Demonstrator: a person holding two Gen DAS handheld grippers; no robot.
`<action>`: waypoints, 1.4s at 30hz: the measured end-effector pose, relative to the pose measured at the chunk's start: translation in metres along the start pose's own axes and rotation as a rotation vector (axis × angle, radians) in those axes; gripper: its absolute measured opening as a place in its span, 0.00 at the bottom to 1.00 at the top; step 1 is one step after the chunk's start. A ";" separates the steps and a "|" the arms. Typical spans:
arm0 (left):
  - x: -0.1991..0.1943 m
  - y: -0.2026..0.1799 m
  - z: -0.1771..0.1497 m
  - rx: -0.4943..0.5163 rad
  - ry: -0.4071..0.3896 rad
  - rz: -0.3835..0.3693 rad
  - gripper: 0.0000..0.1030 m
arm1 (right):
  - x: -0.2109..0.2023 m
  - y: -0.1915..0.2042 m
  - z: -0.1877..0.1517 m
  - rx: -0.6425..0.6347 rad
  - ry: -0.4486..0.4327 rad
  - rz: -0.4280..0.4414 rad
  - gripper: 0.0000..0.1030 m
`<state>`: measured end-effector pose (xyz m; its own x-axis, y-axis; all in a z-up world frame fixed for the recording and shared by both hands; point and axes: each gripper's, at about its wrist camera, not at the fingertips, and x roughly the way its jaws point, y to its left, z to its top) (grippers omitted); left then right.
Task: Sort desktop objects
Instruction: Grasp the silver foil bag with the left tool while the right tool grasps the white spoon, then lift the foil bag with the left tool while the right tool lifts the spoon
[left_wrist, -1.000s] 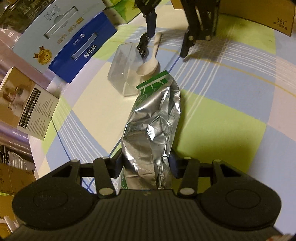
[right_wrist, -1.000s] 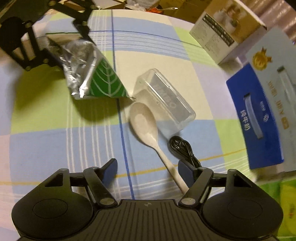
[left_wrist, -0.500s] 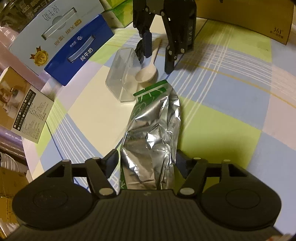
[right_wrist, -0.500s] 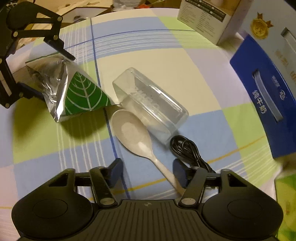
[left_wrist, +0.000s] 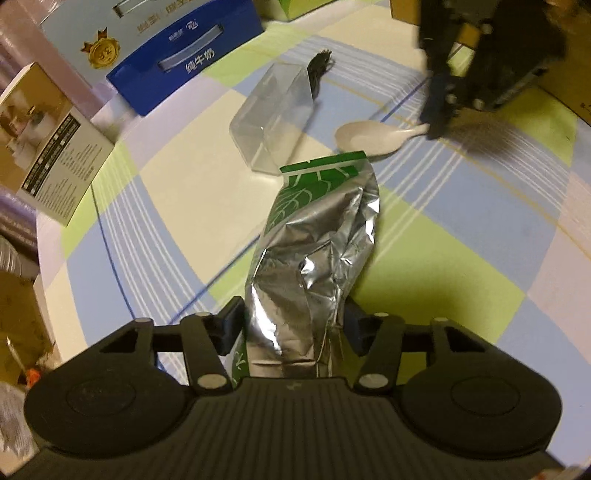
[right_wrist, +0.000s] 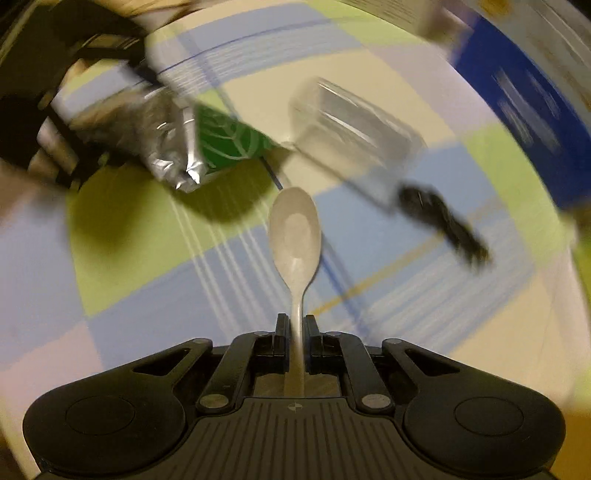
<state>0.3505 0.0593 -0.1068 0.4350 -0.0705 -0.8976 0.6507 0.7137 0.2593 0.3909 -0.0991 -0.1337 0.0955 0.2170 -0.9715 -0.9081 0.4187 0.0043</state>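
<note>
Now clenched, right gripper (right_wrist: 294, 328) jaws grasp spoon (right_wrist: 295, 229); left gripper (left_wrist: 291, 325) grips foil pouch (left_wrist: 317, 243).

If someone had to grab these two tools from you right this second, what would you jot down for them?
Left gripper: shut on the foil pouch, held over the tablecloth.
Right gripper: shut on the spoon by its handle, bowl pointing forward.
Clear plastic box lies on the cloth, black cable beside it; neither is gripped.
Done: both items grasped. Left: place them, then handle box and cable.
</note>
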 end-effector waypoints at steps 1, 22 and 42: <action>-0.003 -0.003 0.000 -0.014 0.011 -0.005 0.47 | -0.004 0.004 -0.005 0.043 -0.005 0.024 0.04; -0.081 -0.153 -0.064 -0.219 -0.018 -0.121 0.56 | -0.070 0.141 -0.195 0.794 -0.192 -0.097 0.12; -0.073 -0.147 -0.065 -0.203 -0.101 -0.130 0.74 | -0.043 0.159 -0.180 0.601 -0.464 -0.242 0.65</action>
<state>0.1828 0.0049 -0.1030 0.4223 -0.2327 -0.8761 0.5718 0.8183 0.0582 0.1690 -0.2009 -0.1344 0.5423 0.3487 -0.7644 -0.4776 0.8764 0.0610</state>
